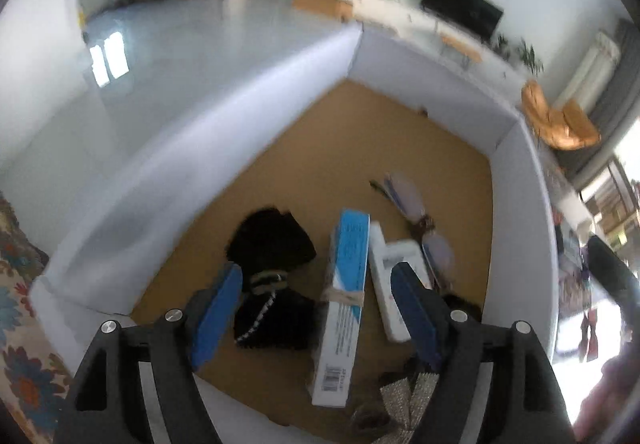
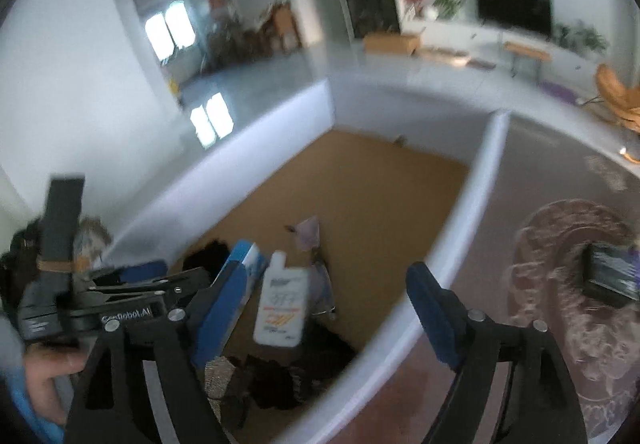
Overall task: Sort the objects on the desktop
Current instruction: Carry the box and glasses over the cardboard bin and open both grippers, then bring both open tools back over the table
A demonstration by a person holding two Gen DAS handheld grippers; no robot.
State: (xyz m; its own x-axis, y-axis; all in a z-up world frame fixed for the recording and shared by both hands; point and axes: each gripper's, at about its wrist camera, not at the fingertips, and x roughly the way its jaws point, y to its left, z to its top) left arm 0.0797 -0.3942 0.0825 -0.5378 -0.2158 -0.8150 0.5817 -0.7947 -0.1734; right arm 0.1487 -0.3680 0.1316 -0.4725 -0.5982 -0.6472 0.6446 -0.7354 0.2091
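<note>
Left gripper point(image 1: 316, 304): its blue pads stand apart with nothing pressed between them; it hangs over the near end of the box, pointing steeply down.
Right gripper point(image 2: 324, 308): pads wide apart, gripping nothing; it hangs over the box's right wall, with the left pad above the box floor and the right pad outside it.
White-walled box point(image 1: 516, 204): low white walls around a brown floor; every sorted thing lies in its near half, the far half bare.
Blue-and-white carton point(image 1: 344, 296): long, bound with a rubber band, lying on the box floor right below the left gripper's gap, nearer the right pad.
Black cloth bundle point(image 1: 272, 244): on the floor just left of the carton, partly behind the left pad.
White bottle point(image 2: 282, 308): lying flat, cap toward the far wall, just right of the carton; in the right wrist view it sits between the pads, closer to the left one.
Eyeglasses point(image 1: 404, 196): beyond the bottle, near the right wall; blurred.
Glittery silver item point(image 1: 416, 392): at the box's near edge, under the left gripper's right finger.
Tabletop point(image 2: 540, 172): grey-brown surface outside the box, to the right.
Person's hand point(image 2: 44, 376): on the left gripper's handle, seen at the right wrist view's lower left.
</note>
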